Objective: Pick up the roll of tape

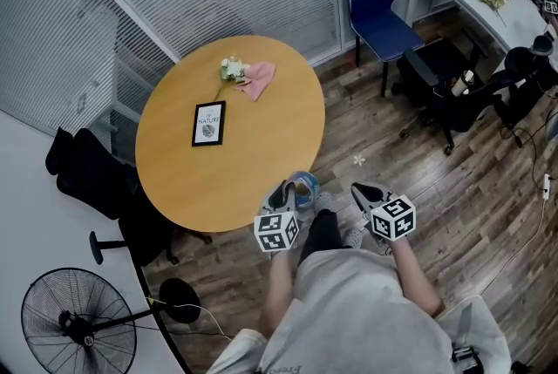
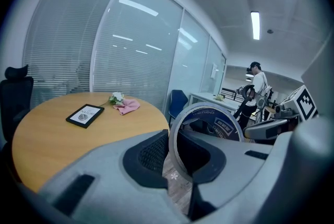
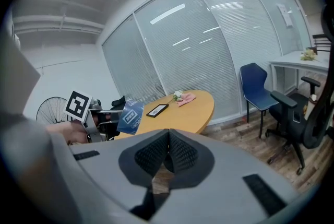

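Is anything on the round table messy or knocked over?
Only a little. A pink cloth lies crumpled beside a small bunch of white flowers near the far edge of the table. The black-framed card lies flat. Nothing looks spilled or broken.

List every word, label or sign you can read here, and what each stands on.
"NATURE": on the black-framed card lying on the round table.
Smaller print under it: too small to read.
White print on the blue label of the roll of tape: too blurred to read.
Marker cubes: black-and-white square patterns, no words.
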`<state>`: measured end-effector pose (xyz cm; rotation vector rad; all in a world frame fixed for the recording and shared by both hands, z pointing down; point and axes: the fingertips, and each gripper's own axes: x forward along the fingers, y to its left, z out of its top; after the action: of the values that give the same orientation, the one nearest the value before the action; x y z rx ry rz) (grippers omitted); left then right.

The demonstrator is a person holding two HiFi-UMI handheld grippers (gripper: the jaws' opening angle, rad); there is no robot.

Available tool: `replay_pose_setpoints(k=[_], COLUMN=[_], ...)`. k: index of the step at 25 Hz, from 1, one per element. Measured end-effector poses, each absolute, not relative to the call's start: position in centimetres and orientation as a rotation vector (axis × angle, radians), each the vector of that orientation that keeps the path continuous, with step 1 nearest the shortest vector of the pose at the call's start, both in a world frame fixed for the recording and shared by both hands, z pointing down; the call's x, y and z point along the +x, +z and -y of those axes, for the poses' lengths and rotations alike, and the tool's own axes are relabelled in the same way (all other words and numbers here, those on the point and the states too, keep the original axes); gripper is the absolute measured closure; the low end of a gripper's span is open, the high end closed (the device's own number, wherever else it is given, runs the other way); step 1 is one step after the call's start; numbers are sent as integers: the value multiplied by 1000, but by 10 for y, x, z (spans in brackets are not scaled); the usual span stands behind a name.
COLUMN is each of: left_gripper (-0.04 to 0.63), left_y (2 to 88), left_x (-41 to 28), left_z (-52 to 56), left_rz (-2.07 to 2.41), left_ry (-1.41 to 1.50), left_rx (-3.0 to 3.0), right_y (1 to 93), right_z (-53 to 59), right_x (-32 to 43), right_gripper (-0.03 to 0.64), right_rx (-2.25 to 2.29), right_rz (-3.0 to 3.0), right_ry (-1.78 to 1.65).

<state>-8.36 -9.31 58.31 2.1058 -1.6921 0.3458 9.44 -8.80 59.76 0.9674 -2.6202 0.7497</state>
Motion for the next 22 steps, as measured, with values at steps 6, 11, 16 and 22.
replay_pose_setpoints(k=[6, 11, 16, 22], left_gripper=[545, 545, 545, 545], left_y=[578, 578, 580, 585], left_x=[-87, -86, -85, -84], left_z=[100, 104, 105, 103], left_rz=[1692, 1693, 1685, 1683], left_ry=[329, 325, 330, 338], left_rx=[2117, 2114, 2114, 2098], right_y=[595, 600, 614, 620], right_z=[94, 94, 92, 92], right_x=[91, 91, 96, 100], right_gripper=[620, 620, 620, 620], right_rx=[972, 954, 954, 960], right_rz=[2619, 2606, 2574, 2566], right_ry=[742, 753, 793, 819])
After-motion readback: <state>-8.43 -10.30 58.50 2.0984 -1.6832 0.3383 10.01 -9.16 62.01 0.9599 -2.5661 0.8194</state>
